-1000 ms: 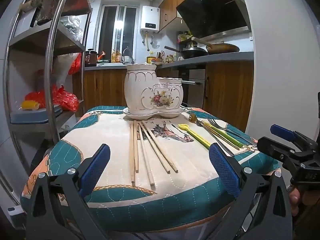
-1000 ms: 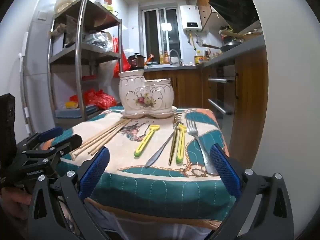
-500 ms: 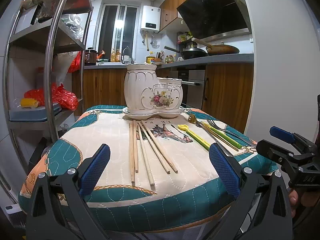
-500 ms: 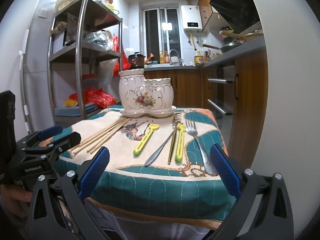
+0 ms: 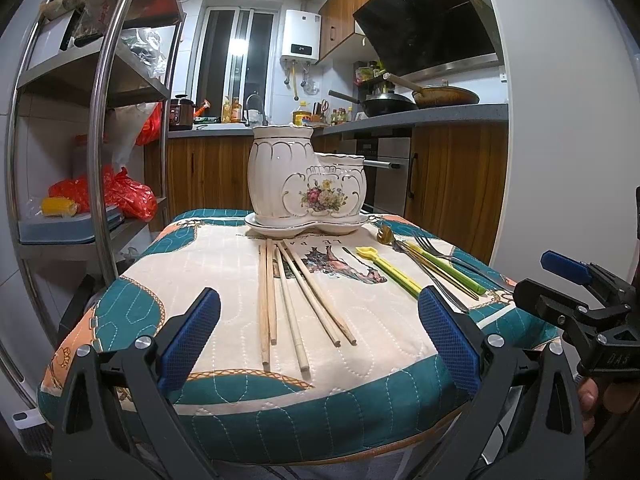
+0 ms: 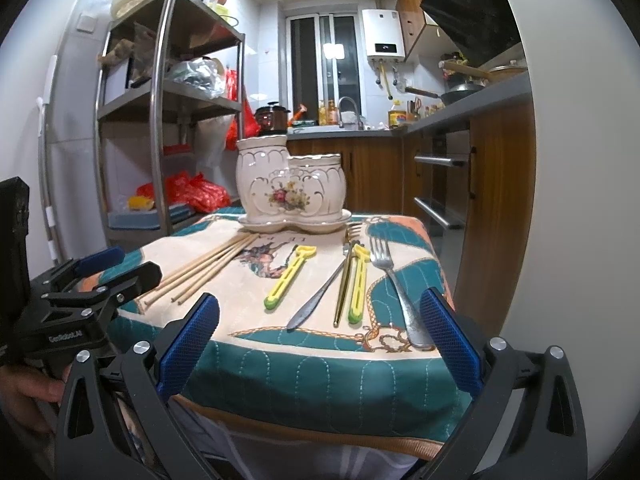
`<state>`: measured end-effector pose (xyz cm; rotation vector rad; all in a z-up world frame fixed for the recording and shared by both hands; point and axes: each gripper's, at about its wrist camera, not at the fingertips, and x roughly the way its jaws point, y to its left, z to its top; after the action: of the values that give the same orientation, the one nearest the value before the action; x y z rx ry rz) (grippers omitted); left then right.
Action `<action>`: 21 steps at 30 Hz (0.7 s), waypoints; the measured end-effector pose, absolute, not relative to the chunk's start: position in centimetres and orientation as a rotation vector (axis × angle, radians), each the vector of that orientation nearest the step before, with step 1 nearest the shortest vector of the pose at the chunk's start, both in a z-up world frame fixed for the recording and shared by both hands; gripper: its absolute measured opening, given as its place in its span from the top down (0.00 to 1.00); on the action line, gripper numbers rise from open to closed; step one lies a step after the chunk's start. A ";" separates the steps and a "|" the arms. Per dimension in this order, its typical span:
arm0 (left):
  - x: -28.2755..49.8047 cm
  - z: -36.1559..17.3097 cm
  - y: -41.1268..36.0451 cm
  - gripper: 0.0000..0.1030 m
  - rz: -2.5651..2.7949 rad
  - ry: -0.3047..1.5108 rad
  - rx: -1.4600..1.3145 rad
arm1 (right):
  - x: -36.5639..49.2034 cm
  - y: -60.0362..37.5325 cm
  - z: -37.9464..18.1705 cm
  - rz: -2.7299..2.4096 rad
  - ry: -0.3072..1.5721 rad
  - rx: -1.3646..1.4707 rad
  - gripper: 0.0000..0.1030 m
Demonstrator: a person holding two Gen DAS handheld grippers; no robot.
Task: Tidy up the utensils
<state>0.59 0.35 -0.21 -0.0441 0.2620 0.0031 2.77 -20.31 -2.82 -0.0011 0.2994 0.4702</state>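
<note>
Wooden chopsticks (image 5: 288, 292) lie on the quilted table (image 5: 240, 412) just ahead of the left gripper (image 5: 320, 336); cutlery (image 6: 348, 280) fronts the right gripper (image 6: 320, 336). Both gape wide, empty; white holder (image 5: 308, 184) behind.

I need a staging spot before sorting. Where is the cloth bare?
Bare cloth lies left of the wooden chopsticks, out to the teal border, and in a narrow strip between them and the yellow-green plastic utensil. The right side is crowded: butter knife, gold utensil, steel fork.
</note>
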 end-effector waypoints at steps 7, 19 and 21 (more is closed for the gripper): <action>0.4 -0.2 0.4 0.05 0.006 0.263 -0.044 | 2.9 -20.4 -2.9 0.470 0.300 0.000 0.04; 0.5 -0.3 0.4 0.05 0.006 0.268 -0.041 | 3.1 -20.5 -3.0 0.465 0.305 0.000 0.04; 0.5 -0.3 0.4 0.05 0.005 0.269 -0.040 | 3.1 -20.5 -3.0 0.465 0.305 0.000 0.04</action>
<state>0.53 0.40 -0.25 -0.0403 0.2687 0.0050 3.06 -20.50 -2.99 -0.0003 0.3052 0.4648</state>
